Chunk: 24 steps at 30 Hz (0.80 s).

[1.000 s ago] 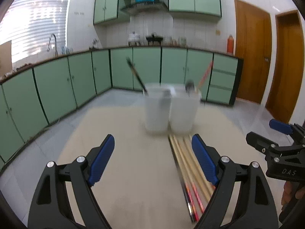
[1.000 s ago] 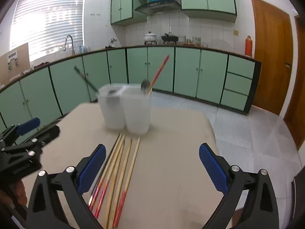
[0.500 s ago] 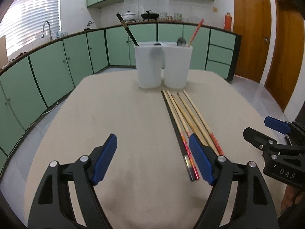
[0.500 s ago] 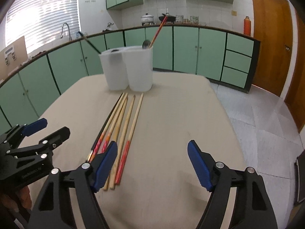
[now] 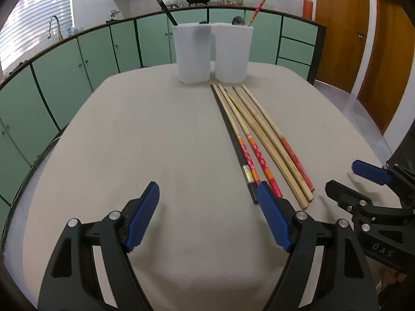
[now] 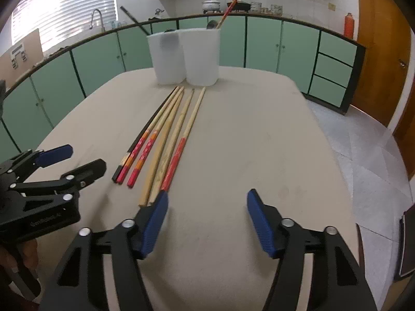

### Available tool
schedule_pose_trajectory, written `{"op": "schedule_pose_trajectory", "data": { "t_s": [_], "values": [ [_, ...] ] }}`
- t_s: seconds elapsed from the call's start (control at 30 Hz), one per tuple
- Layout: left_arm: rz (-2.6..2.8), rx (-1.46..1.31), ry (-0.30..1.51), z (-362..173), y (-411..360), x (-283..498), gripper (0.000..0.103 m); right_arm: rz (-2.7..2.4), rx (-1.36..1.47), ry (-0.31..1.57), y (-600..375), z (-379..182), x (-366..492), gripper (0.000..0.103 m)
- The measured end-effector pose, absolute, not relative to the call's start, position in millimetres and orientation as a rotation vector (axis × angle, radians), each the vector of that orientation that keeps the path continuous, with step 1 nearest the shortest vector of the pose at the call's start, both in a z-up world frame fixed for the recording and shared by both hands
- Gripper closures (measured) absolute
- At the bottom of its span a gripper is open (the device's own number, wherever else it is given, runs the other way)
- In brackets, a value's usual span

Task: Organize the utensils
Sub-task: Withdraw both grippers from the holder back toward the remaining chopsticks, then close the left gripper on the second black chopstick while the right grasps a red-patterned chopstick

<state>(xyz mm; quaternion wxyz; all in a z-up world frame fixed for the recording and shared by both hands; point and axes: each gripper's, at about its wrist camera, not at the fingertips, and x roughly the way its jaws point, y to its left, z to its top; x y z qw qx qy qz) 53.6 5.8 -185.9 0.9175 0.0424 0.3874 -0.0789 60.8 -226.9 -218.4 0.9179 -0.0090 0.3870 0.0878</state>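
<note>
I cannot see the near edge of the beige surface [image 5: 135,134]; both hand-held gripper bodies cut it off in both wrist views. Green cabinets [image 6: 103,59] curve around the room behind it, with a bright blinded window [image 6: 64,5] far left and wooden doors [image 5: 337,26] far right. What sits inside the 2 white containers [image 5: 193,51] at the far end is hard to read: I make out a dark stick [image 5: 162,4], a red-tipped chopstick [image 5: 258,9] and what may be a spoon bowl, all partly hidden by the walls. The 6 chopsticks [image 5: 249,134] lie side by side on the surface, running from the containers toward me. My left hand-held gripper [image 5: 207,217] is released, its right pad covering the near ends of the leftmost sticks. My right hand-held gripper [image 6: 206,223] has just been closing but grasps nothing; its left pad sits just beside the red-ended stick.
</note>
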Motion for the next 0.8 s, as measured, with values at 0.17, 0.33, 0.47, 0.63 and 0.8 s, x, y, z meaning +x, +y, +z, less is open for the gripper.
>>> {"op": "schedule_pose_trajectory", "data": {
  "t_s": [0.17, 0.33, 0.47, 0.63, 0.8],
  "values": [
    [-0.169, 0.075, 0.825, -191.8, 5.7, 54.8, 0.027, 0.212, -0.036, 0.823, -216.9, -227.6, 60.1, 0.05],
    [-0.162, 0.056, 0.844, -195.6, 8.6, 58.5, 0.027, 0.222, -0.047, 0.819, -208.0, -226.7, 62.6, 0.053],
    [-0.159, 0.045, 0.85, -197.0, 11.0, 59.3, 0.027, 0.236, -0.07, 0.813, -197.7, -226.8, 65.3, 0.054],
    [-0.172, 0.042, 0.853, -196.5, 9.1, 59.2, 0.027, 0.231, -0.063, 0.808, -199.3, -227.5, 66.9, 0.064],
    [-0.198, 0.055, 0.854, -196.1, 1.8, 58.4, 0.027, 0.219, -0.051, 0.805, -208.7, -227.5, 68.9, 0.082]
  ]
}}
